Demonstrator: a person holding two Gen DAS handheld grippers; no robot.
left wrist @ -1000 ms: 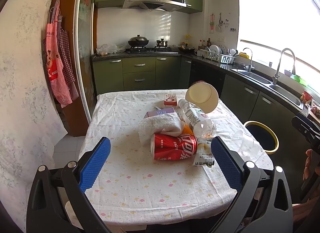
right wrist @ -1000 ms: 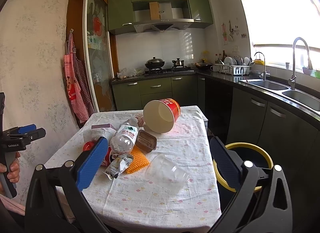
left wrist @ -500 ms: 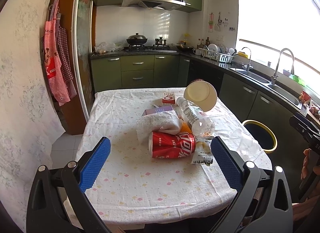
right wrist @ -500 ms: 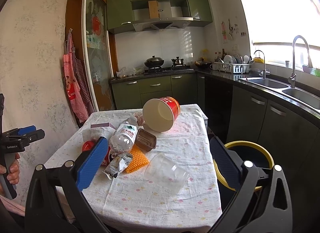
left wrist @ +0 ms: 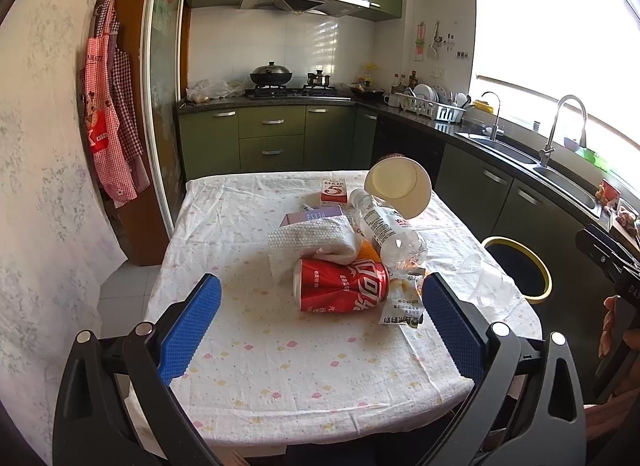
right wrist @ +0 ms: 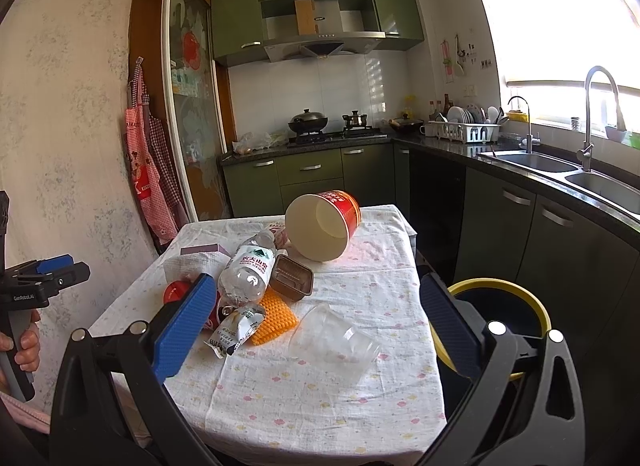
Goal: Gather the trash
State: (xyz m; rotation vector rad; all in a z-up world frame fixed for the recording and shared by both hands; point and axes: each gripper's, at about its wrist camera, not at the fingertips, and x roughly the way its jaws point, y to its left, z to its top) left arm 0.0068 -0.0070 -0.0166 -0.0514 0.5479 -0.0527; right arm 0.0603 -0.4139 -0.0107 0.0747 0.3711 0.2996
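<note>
Trash lies heaped mid-surface on the flowered cloth: a red soda can on its side nearest the left gripper, a crumpled paper towel behind it, a clear water bottle leaning over a small foil tray, an orange bumpy piece, a torn snack wrapper and a red paper bucket tipped over at the back. A clear plastic cup lies apart, nearest the right gripper. Everything looks light; the can is likely stiff yet dentable and prone to roll, best pinched across its middle, while the cup looks thin and slippery and should be squeezed gently near the rim. Both grippers are spread wide, holding nothing. The yellow-rimmed bin stands just beside the surface's right edge.
</note>
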